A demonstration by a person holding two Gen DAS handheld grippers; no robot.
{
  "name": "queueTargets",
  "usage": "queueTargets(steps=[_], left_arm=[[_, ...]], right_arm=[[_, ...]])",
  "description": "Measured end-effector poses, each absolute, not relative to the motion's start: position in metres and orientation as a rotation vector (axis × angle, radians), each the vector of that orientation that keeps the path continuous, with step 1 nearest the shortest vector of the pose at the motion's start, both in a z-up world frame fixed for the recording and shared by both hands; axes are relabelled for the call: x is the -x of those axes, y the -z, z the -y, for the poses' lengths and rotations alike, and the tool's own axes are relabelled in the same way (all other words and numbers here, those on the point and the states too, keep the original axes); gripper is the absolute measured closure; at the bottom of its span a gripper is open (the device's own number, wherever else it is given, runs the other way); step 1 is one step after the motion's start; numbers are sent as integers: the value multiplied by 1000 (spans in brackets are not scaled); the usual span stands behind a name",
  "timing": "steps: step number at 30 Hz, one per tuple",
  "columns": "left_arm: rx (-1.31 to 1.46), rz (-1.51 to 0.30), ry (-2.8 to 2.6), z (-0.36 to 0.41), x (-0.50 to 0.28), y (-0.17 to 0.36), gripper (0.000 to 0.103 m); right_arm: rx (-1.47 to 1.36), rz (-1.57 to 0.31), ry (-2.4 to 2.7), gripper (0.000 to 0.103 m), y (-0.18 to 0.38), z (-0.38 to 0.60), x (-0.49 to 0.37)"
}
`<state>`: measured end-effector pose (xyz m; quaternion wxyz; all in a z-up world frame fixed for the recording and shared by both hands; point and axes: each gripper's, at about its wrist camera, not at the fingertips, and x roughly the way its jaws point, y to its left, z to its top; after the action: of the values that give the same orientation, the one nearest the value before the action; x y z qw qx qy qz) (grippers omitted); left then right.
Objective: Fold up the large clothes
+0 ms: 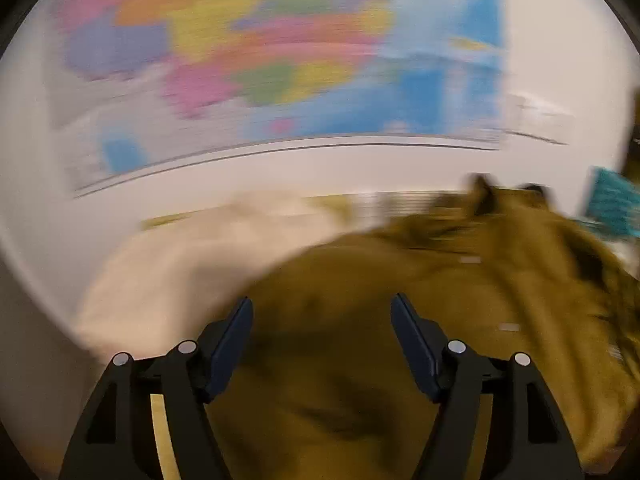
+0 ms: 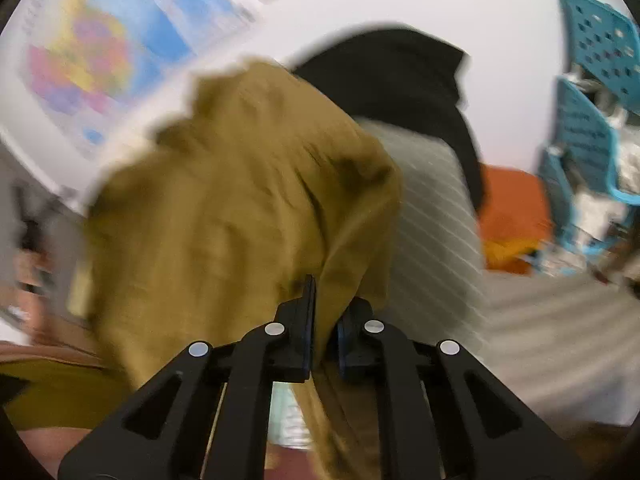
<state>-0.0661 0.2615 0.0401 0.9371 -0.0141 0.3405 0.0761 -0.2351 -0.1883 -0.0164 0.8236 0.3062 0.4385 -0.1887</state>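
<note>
The right gripper (image 2: 323, 312) is clenched on a fold of the mustard garment (image 2: 240, 208); the cloth passes between its fingers and bulges up in front of the camera. The left gripper (image 1: 322, 320) has its jaws wide apart w/ nothing between them, and the same garment (image 1: 420, 320) lies just under and ahead of it, beside a cream cloth (image 1: 192, 264). Behind it hangs a coloured map (image 1: 248, 52) on the white wall. In the right view a black cloth (image 2: 404, 76), a striped fabric (image 2: 436, 216), an orange item (image 2: 516, 208) and blue chairs (image 2: 592, 92) are near. Both views are blurred.
</note>
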Motion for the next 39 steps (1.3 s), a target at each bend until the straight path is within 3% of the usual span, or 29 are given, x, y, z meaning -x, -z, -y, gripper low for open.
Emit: queueTargets(steps=[5, 9, 14, 20, 21, 22, 23, 24, 26, 27, 32, 34, 35, 37, 39], left_arm=[[80, -706, 290, -184, 40, -31, 34], [160, -716, 583, -137, 32, -20, 34], [406, -783, 938, -122, 21, 15, 21], [567, -816, 1027, -130, 28, 47, 19], [532, -824, 1003, -124, 27, 48, 22], [510, -840, 1002, -117, 25, 51, 42], [490, -858, 990, -113, 22, 53, 80], [453, -887, 959, -107, 17, 54, 92], [382, -886, 905, -104, 13, 51, 98], [340, -873, 862, -107, 12, 45, 99], [191, -826, 657, -157, 5, 3, 99], [110, -857, 519, -179, -1, -6, 98], [93, -883, 482, -187, -7, -7, 94], [57, -935, 380, -201, -19, -2, 76], [40, -950, 364, -214, -23, 4, 59]], right_arm=[[-710, -735, 206, 97, -61, 167, 199], [-729, -678, 42, 97, -83, 140, 146], [-822, -608, -115, 97, -62, 124, 80], [-977, -602, -160, 97, -14, 129, 44], [-986, -608, -166, 96, -9, 126, 42], [-995, -617, -182, 96, -4, 123, 38], [-998, -629, -182, 95, 0, 121, 37], [-996, -639, -177, 94, 1, 120, 38], [-987, -660, -168, 89, 6, 119, 39], [-983, -671, -147, 86, 8, 120, 42], [-862, -823, -49, 50, 21, 122, 55], [-825, -938, -15, 47, 31, 126, 59], [-789, -953, 29, 46, 31, 131, 63], [-756, -925, 66, 44, 24, 144, 72], [-704, -856, 150, 30, 12, 162, 78]])
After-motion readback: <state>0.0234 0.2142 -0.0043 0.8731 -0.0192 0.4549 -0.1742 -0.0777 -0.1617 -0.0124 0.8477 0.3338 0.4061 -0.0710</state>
